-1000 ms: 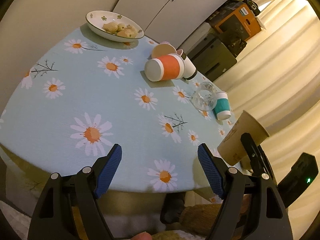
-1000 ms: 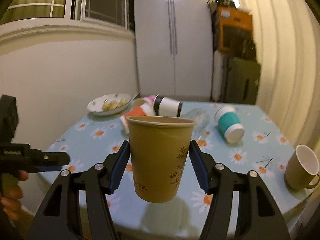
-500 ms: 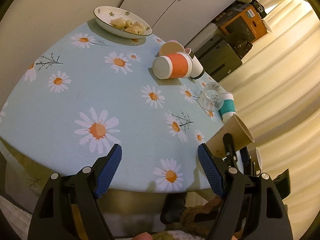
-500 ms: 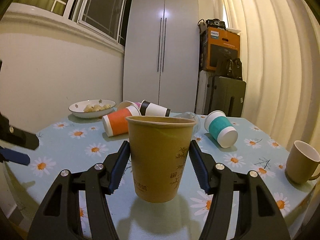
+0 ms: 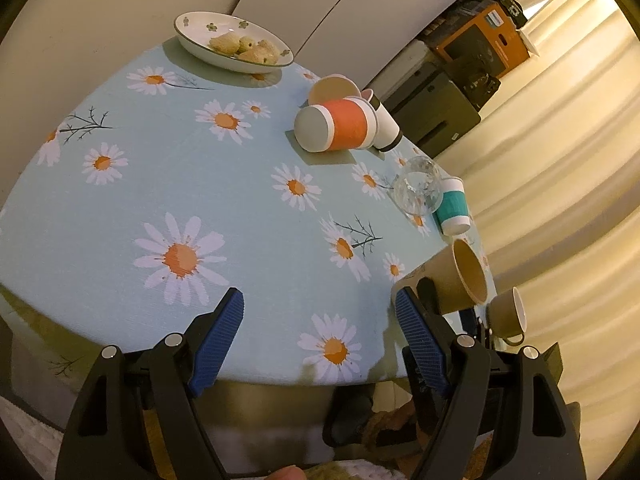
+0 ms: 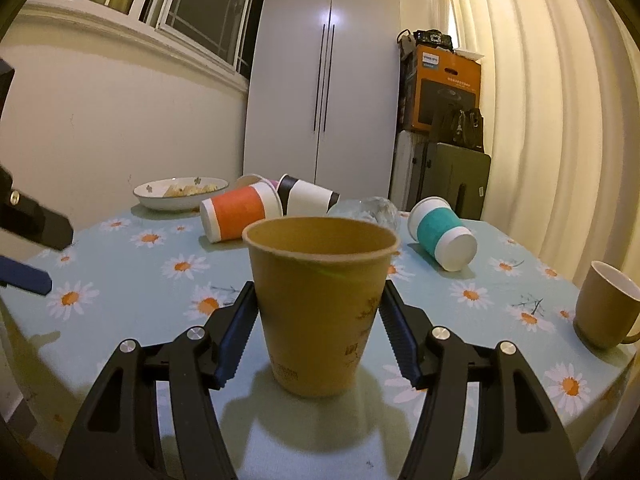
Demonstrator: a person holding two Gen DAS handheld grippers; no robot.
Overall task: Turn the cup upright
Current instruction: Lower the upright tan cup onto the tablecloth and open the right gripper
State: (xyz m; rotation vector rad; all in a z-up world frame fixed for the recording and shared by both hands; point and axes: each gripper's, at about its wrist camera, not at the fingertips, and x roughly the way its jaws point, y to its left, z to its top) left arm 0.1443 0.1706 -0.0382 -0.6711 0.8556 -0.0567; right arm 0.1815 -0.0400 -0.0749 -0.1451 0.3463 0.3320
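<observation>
Right gripper (image 6: 318, 332) pinches the brown paper cup (image 6: 320, 304) by its side wall, mouth up, axis close to vertical. The cup base appears at or just above the table (image 6: 132, 276) near the front edge, with a shadow directly beneath it — whether it touches cannot be told.

Left gripper (image 5: 320, 336) is spread wide and holds nothing; it hangs over the table edge at the 6 o'clock side of its view, the brown cup at its 3 o'clock.

Other items noted, all apart from the held cup:
- Orange-banded cup (image 6: 240, 212) on its side, at 11 o'clock in the right wrist view.
- Black-and-white cup (image 6: 308, 198) on its side, touching the orange one.
- Teal-banded cup (image 6: 442, 234) on its side, at 1 o'clock.
- Clear glass (image 6: 370, 210) behind the held cup.
- Tan mug (image 6: 606, 304) upright, at 3 o'clock.
- Dish of food (image 6: 180, 192) at the far side.

Judgement: the turn to upright looks done for this cup. Remaining — confirm it is seated, then open and withdraw. Several cups are not yet upright.
</observation>
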